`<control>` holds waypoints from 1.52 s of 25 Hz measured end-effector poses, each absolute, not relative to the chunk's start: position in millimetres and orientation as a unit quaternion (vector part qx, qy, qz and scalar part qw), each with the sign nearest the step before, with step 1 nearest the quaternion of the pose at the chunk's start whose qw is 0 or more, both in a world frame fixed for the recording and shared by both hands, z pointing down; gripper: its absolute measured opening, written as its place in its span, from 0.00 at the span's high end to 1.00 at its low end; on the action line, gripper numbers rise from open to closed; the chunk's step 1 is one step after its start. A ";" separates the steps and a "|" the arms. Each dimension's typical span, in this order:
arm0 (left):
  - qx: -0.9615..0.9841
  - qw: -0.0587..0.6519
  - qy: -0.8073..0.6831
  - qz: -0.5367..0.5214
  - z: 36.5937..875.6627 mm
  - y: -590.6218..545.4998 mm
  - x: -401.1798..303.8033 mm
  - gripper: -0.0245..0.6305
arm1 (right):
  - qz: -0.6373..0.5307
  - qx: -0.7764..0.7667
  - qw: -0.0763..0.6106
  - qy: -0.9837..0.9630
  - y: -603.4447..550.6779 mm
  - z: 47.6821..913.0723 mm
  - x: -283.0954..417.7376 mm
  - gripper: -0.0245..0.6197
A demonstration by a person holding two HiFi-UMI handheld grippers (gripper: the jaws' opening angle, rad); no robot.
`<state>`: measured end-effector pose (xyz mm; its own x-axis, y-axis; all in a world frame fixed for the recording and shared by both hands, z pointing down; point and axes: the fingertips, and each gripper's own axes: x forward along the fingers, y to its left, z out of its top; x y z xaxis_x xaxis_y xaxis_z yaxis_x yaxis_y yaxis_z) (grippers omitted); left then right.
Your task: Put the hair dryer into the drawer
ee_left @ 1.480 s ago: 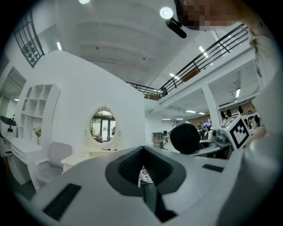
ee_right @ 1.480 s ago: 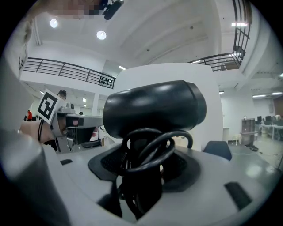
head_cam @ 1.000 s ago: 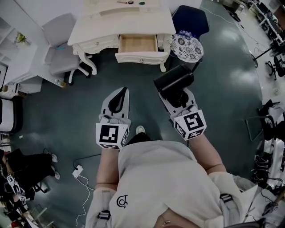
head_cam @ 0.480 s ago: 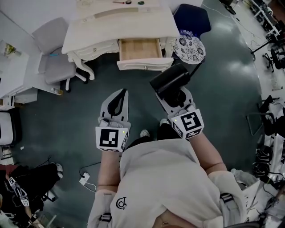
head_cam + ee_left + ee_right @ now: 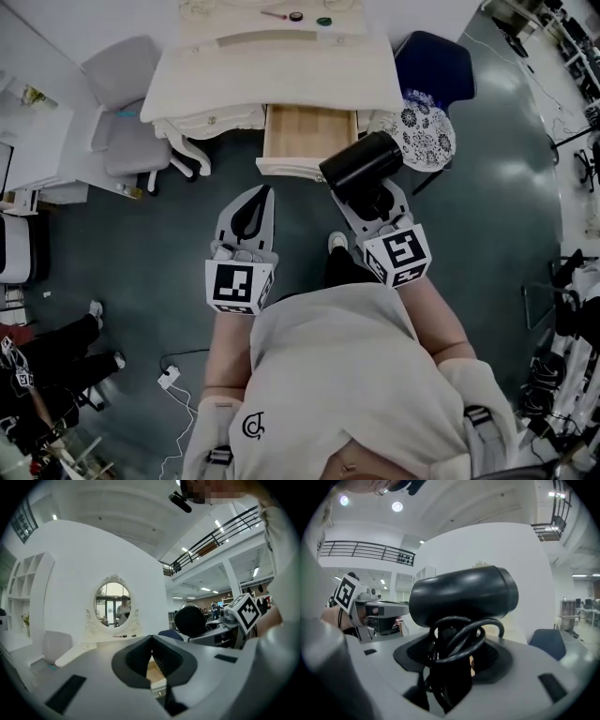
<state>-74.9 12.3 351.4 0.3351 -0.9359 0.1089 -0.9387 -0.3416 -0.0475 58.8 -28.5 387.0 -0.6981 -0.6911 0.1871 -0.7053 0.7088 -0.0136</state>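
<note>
A black hair dryer (image 5: 361, 161) with its cord coiled round the handle stands between the jaws of my right gripper (image 5: 375, 202), which is shut on the handle. In the right gripper view the dryer's barrel (image 5: 464, 597) lies crosswise above the jaws. In the head view it overlaps the right front corner of the open wooden drawer (image 5: 305, 131) of the cream dressing table (image 5: 281, 80). My left gripper (image 5: 262, 194) is to the left, level with the right one, fingertips together and holding nothing. Its own view shows the drawer (image 5: 153, 671) through the gap below the tips.
A grey chair (image 5: 127, 122) stands left of the table, a dark blue chair (image 5: 433, 61) and a round patterned stool (image 5: 424, 139) to its right. An oval mirror (image 5: 114, 604) hangs behind the table. A person's legs (image 5: 56, 342) and a power strip (image 5: 169, 377) are at lower left.
Both grippers have moved forward toward the dressing table, the dryer still held. The table and open drawer now lie much closer, right in front of the jaws.
</note>
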 end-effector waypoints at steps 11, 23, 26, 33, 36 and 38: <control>0.786 -0.004 -0.615 0.055 345.0 -112.6 -60.0 0.94 | 0.032 0.305 0.106 -0.946 -161.5 397.6 59.0 0.57; 0.784 0.028 -0.620 0.004 372.4 -171.8 -106.5 0.94 | 0.047 0.237 0.197 -0.950 -213.0 462.1 3.4 0.57; 0.802 0.030 -0.597 -0.006 380.1 -184.7 -118.0 0.94 | 0.049 0.215 0.234 -0.947 -220.3 488.2 -15.8 0.57; 0.819 0.061 -0.571 0.006 413.3 -204.0 -144.1 0.94 | 0.034 0.165 0.317 -0.933 -231.9 561.3 -47.7 0.57; 0.822 0.077 -0.564 -0.006 423.3 -210.8 -149.9 0.94 | 0.044 0.139 0.366 -0.919 -232.9 604.7 -54.8 0.57; 0.823 0.087 -0.561 -0.006 433.4 -212.2 -154.1 0.94 | 0.045 0.121 0.397 -0.909 -232.6 632.6 -58.7 0.57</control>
